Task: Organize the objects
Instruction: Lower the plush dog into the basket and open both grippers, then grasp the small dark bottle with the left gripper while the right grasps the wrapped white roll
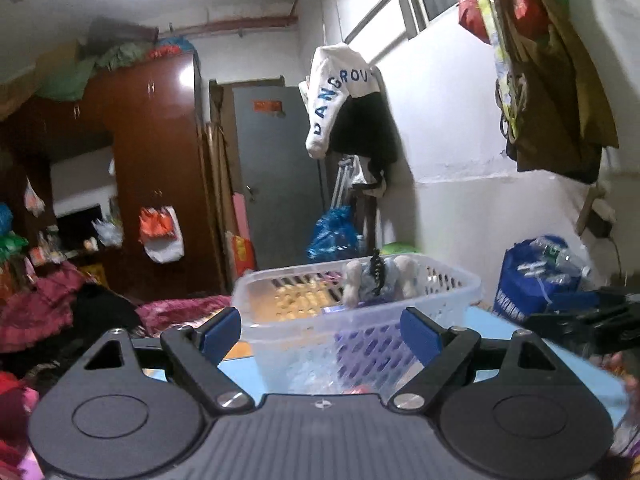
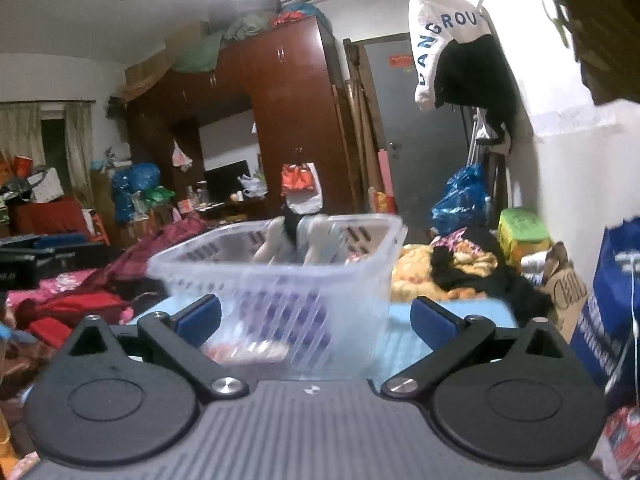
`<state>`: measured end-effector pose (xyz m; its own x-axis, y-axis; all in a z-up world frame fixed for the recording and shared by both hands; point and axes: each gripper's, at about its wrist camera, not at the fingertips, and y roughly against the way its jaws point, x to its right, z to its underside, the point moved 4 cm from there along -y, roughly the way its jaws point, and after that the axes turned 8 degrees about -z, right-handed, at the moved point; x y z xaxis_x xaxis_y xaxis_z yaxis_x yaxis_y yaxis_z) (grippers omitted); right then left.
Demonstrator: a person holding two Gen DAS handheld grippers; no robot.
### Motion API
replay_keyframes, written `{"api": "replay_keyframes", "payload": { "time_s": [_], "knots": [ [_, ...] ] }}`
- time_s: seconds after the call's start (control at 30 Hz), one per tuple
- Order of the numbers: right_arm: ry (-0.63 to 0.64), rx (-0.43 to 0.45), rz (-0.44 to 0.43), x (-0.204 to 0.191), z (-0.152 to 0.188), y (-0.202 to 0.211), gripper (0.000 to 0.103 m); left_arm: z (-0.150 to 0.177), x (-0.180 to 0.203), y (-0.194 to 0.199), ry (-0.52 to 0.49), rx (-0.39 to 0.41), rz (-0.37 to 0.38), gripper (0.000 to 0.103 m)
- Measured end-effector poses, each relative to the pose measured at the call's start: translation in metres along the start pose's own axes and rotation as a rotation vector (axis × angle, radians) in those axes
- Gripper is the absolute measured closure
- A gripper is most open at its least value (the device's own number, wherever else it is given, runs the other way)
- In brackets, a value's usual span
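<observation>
A cluttered bedroom in a home. A tall dark-red wardrobe [image 2: 288,120] fills the centre of the right wrist view, with bundles [image 2: 224,36] piled on top. A grey door [image 1: 276,176] stands at centre frame in the left wrist view, a white jacket [image 1: 340,96] hanging beside it from a rail. Heaped clothes [image 2: 72,300] spread across the lower left, plastic bags [image 2: 460,196] sit by the wall at right, and curtains [image 2: 24,136] hang at far left.
</observation>
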<state>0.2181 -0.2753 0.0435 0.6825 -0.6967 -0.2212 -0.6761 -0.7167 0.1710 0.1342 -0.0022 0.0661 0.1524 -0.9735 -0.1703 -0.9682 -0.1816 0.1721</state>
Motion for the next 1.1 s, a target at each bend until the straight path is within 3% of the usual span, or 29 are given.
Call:
{"api": "replay_keyframes", "payload": {
  "time_s": [0.23, 0.47, 0.6, 0.77, 1.1],
  "knots": [
    [0.066, 0.021, -0.03, -0.021, 0.028, 0.016, 0.0, 0.031, -0.02, 0.036, -0.001, -0.008, -0.043, 0.013],
    [0.098, -0.011, -0.025, -0.019, 0.056, 0.003, 0.0, 0.082, -0.04, 0.034, 0.084, -0.063, -0.027, 0.013],
    [0.084, -0.051, -0.041, -0.021, 0.071, -0.003, 0.0, 0.098, -0.04, 0.017, 0.118, -0.082, -0.033, 0.013],
    [0.102, -0.07, -0.021, -0.03, 0.081, -0.014, 0.0, 0.1, -0.033, -0.016, 0.069, -0.109, -0.078, 0.013],
    [0.131, -0.105, 0.032, -0.029, 0.092, -0.021, 0.001, 0.083, -0.009, -0.078, 0.008, -0.184, -0.091, 0.013]
  ]
}}
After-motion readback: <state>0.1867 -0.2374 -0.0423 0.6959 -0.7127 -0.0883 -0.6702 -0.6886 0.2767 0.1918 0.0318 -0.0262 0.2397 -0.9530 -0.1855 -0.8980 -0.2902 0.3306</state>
